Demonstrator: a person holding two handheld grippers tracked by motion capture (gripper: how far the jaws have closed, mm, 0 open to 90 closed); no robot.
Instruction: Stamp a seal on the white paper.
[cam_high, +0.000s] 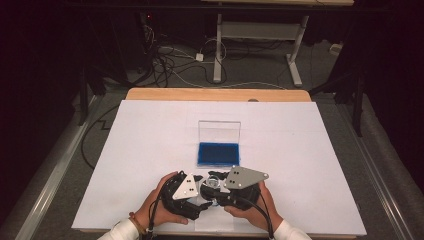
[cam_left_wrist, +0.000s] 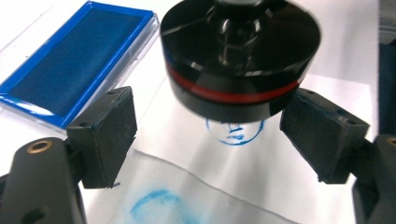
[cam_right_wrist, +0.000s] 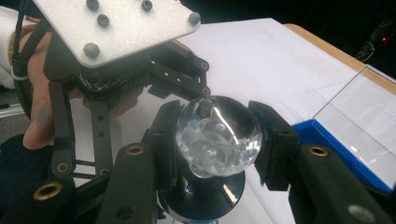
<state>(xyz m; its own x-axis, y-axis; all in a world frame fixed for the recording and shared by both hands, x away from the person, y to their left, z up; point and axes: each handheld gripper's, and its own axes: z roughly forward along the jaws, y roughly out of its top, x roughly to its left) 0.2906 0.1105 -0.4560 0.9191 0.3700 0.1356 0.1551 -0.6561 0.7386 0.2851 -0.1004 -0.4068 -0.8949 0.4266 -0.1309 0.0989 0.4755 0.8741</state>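
In the high view, two hands are meeting at the near edge of the white surface (cam_high: 150, 150). The left hand-held gripper (cam_high: 202, 192) and the right hand-held gripper (cam_high: 216, 186) are pointing at each other, with the stamp (cam_high: 214, 181) between them. Just beyond them, the blue ink pad (cam_high: 218, 153) is sitting in its case with the clear lid (cam_high: 219, 131) standing upright.

In the left gripper view, the left hand-held gripper (cam_left_wrist: 208, 128) is released, its jaws spread wide on either side of the stamp's black, red-banded base (cam_left_wrist: 240, 60) without touching it. The base is hovering just ahead of those jaws and above the paper. Under it a round blue print (cam_left_wrist: 238, 132) is showing on the white sheet, and a fainter, smudged ring (cam_left_wrist: 156, 207) is lying closer in, between the jaws. The ink pad (cam_left_wrist: 70, 60) is lying ahead and to the left.

In the right gripper view, the right hand-held gripper (cam_right_wrist: 212, 140) is grasping the stamp's clear faceted knob (cam_right_wrist: 217, 133), both pads pressing its sides. The left hand-held gripper (cam_right_wrist: 140, 84) is sitting just beyond it, with the ink pad (cam_right_wrist: 327, 140) off to the right.

The step looks like stamping or lifting off. It would go best by keeping the base level, moving it straight up or down without sliding, and keeping a firm grip on the slick knob.
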